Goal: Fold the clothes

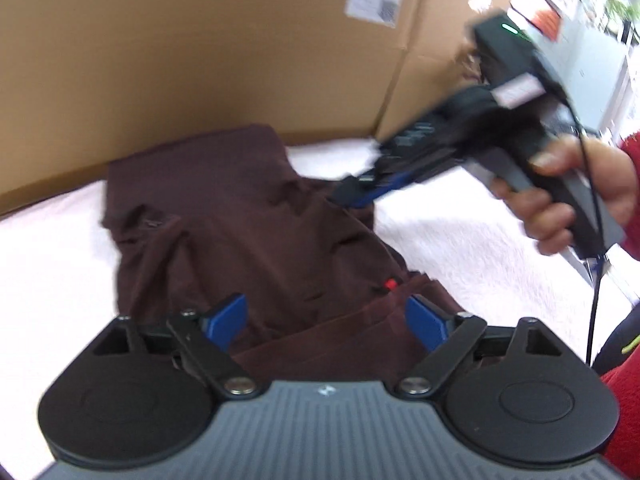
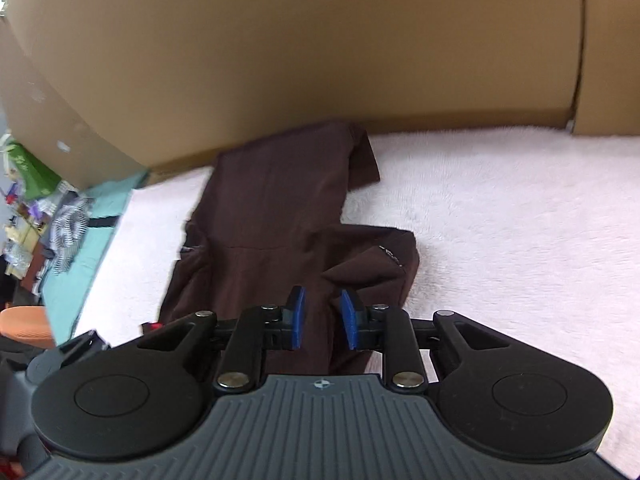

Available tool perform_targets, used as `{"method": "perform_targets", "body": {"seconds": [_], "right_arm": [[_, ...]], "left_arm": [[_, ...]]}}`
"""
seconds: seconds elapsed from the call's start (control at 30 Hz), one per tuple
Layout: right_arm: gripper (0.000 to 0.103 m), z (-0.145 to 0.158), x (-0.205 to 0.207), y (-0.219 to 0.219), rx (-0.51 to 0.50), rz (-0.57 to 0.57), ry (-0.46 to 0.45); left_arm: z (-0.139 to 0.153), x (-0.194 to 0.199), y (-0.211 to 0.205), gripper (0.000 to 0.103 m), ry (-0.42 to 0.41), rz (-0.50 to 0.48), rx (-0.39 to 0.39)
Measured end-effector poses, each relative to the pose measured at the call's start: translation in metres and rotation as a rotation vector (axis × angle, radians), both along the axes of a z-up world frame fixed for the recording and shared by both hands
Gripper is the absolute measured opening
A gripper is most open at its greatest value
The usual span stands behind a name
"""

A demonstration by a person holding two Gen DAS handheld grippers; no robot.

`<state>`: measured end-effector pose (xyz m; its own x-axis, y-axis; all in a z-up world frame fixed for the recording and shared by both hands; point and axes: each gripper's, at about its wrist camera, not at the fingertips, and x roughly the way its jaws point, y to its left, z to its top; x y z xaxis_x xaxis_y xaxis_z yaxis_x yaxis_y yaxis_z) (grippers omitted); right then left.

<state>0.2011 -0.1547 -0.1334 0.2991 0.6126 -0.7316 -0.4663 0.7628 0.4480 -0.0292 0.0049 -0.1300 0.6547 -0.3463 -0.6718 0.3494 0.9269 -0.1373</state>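
Your left gripper (image 1: 324, 316) fills the bottom of its own view, its two blue pads spread wide with nothing pinched; the near edge of the one dark maroon garment (image 1: 248, 224) lies below and between them. Your right gripper (image 2: 322, 316), low centre in its view, has its two pads drawn close with a narrow gap; maroon cloth shows in that gap, but whether the pads grip it cannot be told. In the left view that same gripper enters from the upper right, held by one hand (image 1: 560, 196) in a red sleeve (image 1: 634, 200), its tips at the garment's right edge. The garment lies rumpled at mid-frame on one white fleecy cover (image 2: 500, 220). Beyond stand cardboard boxes (image 1: 180, 60), at least two.
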Motion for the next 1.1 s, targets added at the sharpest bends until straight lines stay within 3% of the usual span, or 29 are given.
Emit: {"method": "perform_targets", "body": {"seconds": [0.07,0.1,0.2,0.33,0.47,0.57,0.63,0.77,0.9,0.93,0.97,1.1], "right_arm": [[0.022,-0.01,0.003,0.013,-0.036,-0.005,0.008],[0.014,-0.01,0.004,0.016,-0.045,-0.016,0.005],[0.002,-0.01,0.004,0.025,-0.052,-0.041,-0.005],[0.002,-0.002,-0.006,0.031,0.07,0.0,-0.01],[0.002,-0.017,-0.001,0.042,0.019,-0.019,-0.016],[0.021,-0.004,0.0,0.03,0.074,-0.02,-0.008],[0.023,0.01,-0.003,0.013,0.136,-0.019,-0.019],[0.021,0.014,-0.007,-0.008,0.099,-0.008,-0.009],[0.012,-0.007,0.007,0.002,0.058,0.011,0.041],[0.012,-0.013,0.012,0.004,0.065,0.0,0.057],[0.001,-0.019,0.017,0.007,0.071,-0.01,0.074],[0.0,-0.025,0.034,0.012,0.108,-0.075,0.068]], "left_arm": [[-0.005,0.002,-0.002,0.088,0.02,-0.02,0.001],[-0.01,0.002,-0.003,0.089,0.038,-0.022,0.002],[-0.019,0.001,-0.004,0.092,0.062,-0.033,0.004],[-0.024,0.003,-0.005,0.101,0.078,-0.061,-0.006],[-0.022,0.005,-0.004,0.1,0.084,-0.08,-0.009],[-0.014,0.005,0.004,0.097,0.066,-0.055,-0.032],[-0.011,0.005,0.011,0.097,0.061,-0.03,-0.058],[-0.018,0.005,0.015,0.097,0.092,-0.014,-0.072],[-0.025,0.001,0.006,0.101,0.075,-0.06,0.01],[-0.024,0.0,0.007,0.101,0.072,-0.06,0.012],[-0.024,0.0,0.008,0.101,0.071,-0.057,0.008],[-0.027,-0.004,0.009,0.101,0.053,-0.055,0.004]]}}
